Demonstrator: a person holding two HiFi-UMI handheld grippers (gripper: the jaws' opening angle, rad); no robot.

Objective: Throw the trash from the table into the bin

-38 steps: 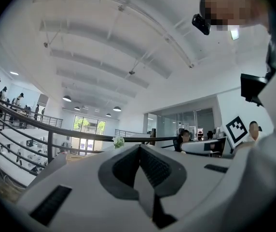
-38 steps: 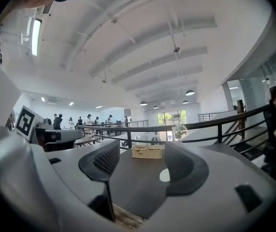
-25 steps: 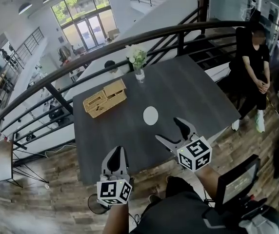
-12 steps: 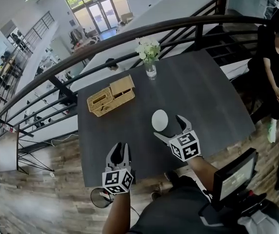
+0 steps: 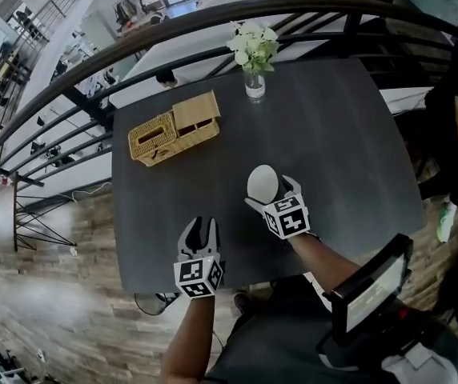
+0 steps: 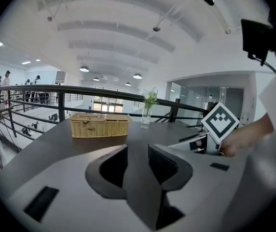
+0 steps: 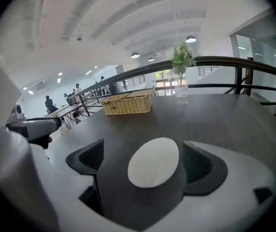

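The pickup was in hand. The right gripper (image 5: 271,194) had its jaws spread wide on either side of the cup (image 7: 153,168), pads clear of it, and the cup stood on the table (image 5: 333,150). The left gripper (image 5: 198,230) hovered at the near edge, jaws opening with nothing between them. Next, probably: close squarely on the cup's sides, lift, then find the bin.

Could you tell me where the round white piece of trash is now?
In the head view, the round white piece of trash sits on the dark grey table, between the right gripper's open jaws.
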